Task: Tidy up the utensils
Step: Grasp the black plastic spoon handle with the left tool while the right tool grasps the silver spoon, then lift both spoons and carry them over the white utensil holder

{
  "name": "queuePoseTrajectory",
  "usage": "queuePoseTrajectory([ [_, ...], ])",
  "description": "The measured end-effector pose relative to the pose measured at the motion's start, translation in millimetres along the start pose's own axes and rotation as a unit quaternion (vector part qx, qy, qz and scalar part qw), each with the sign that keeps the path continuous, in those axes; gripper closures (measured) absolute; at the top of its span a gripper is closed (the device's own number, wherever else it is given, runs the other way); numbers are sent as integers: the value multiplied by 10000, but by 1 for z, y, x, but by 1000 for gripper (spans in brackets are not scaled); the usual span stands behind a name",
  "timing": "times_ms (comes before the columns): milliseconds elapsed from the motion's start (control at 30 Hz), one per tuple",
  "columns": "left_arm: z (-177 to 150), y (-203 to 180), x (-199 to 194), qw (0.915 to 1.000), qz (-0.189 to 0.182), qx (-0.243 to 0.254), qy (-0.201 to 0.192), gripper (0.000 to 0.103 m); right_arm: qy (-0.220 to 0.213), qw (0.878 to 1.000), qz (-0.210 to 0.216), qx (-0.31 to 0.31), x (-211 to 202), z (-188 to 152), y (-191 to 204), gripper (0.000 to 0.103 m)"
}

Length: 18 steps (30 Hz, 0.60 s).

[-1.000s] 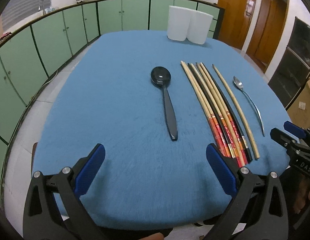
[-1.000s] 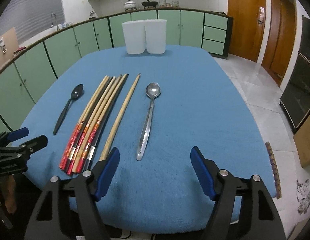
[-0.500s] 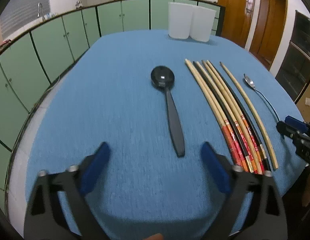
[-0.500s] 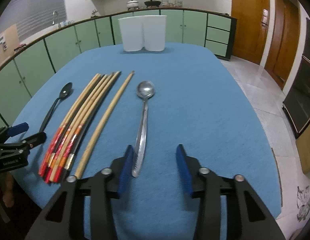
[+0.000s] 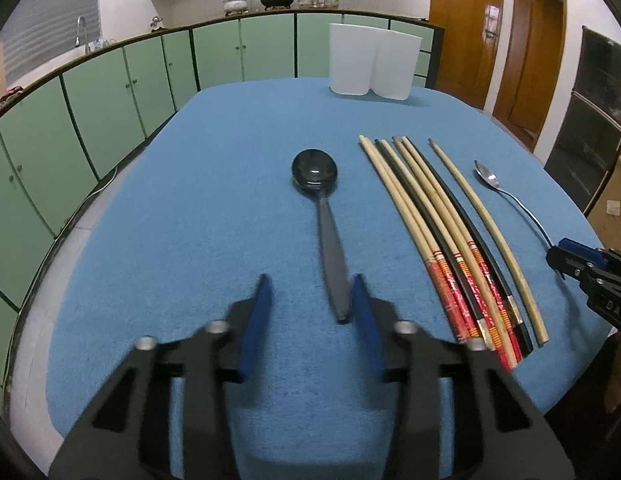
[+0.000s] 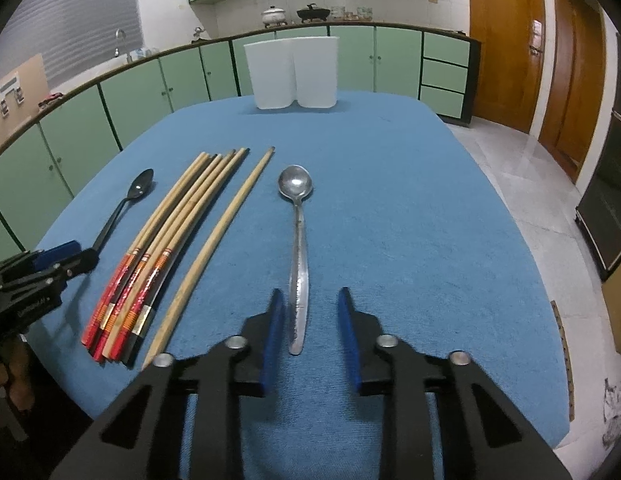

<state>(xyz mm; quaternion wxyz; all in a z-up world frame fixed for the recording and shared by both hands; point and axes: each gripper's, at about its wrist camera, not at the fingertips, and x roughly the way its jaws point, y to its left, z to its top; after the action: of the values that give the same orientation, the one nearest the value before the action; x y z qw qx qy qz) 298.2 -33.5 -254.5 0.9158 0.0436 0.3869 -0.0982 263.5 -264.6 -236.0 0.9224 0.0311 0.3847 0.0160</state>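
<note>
Step in hand: the grasp of two spoons at once, one per claw.

Left claw (image 5: 308,300): jaws closing, part-way in, with the handle end of the black spoon (image 5: 324,224) between the blue pads. The handle lies close against the right-hand pad; a clear gap remains to the left-hand pad. Nothing is pinched yet, and the spoon lies flat on the blue desk (image 5: 214,184), bowl pointing away from the claw.

Right claw (image 6: 308,308): jaws closing as well. The handle of the metal spoon (image 6: 298,256) sits between the pads, nearer the left-hand one, with open cloth showing on the other side. Not yet pressed; the spoon lies flat, bowl away from the claw.

Chopsticks (image 6: 166,248) lie in a bundle between the two spoons, with one plain stick a little apart on the metal-spoon side. Untouched. Two white containers (image 6: 292,74) stand side by side at the far end of the desk, well beyond both claws.

Judgement: early in the task, nothing sorted yet.

Next move calls for:
- both claws finishing their closure on the thin handles;
- each handle is off-centre, so it may slide or twist as the pads meet;
- a lift clear of the cloth, then a carry forward, probably to the containers.
</note>
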Motion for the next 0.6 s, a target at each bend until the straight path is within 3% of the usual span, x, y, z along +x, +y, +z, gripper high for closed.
queuePoseTrajectory([
  [100,2,2,1,9999,-129,-68,29,92,16,9999,78,-64,0,1,5,93],
  [333,14,4,-9,9994,-257,-213,55,92,-102,9998,195,32,-14,10,4,93],
  [600,45,7,-36,9992,-277,-136,-253,92,-453,9985,310,19,-46,47,9,93],
])
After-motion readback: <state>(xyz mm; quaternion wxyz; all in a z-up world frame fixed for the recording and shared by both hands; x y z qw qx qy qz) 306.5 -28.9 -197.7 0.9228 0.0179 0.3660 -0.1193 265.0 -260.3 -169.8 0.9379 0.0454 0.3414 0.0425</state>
